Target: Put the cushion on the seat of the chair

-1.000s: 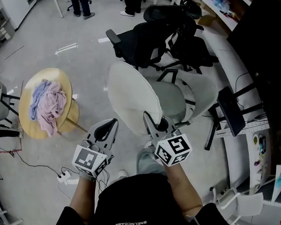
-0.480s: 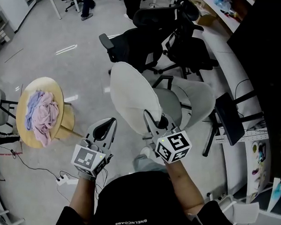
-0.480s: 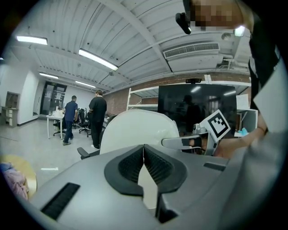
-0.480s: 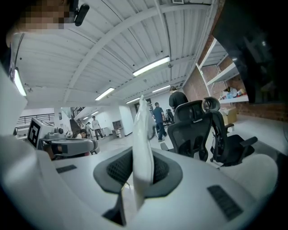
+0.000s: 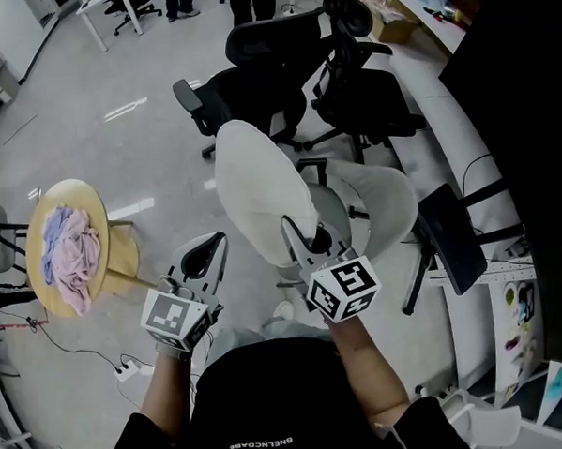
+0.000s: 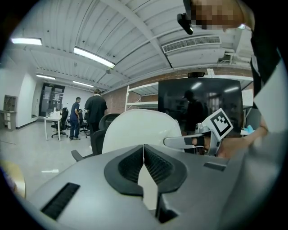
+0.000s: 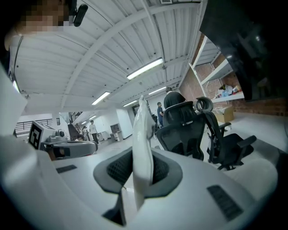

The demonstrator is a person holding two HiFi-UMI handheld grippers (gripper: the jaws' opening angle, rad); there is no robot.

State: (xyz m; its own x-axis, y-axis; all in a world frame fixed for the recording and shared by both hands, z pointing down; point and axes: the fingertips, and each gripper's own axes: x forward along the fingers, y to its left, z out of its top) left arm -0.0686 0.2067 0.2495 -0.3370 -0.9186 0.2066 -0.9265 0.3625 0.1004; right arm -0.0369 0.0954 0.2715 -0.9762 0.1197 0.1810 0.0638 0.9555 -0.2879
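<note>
We see the pale, rounded cushion (image 5: 262,192) upright on edge in the air, its near rim pinched in our right gripper (image 5: 293,234), overlapping the grey chair (image 5: 381,201), not yet on its seat.

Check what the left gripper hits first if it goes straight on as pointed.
Probably the cushion in the right gripper: it sits dead ahead of the left gripper. Depth is unclear; it could skim past.

One white cushion (image 5: 259,190); one pale grey chair (image 5: 385,204); two black office chairs beyond it, a left black chair (image 5: 256,72) and a right black chair (image 5: 368,92); one round table (image 5: 120,243) at left with one cloth heap (image 5: 68,255); seemingly two people (image 6: 96,112) standing far off.
</note>
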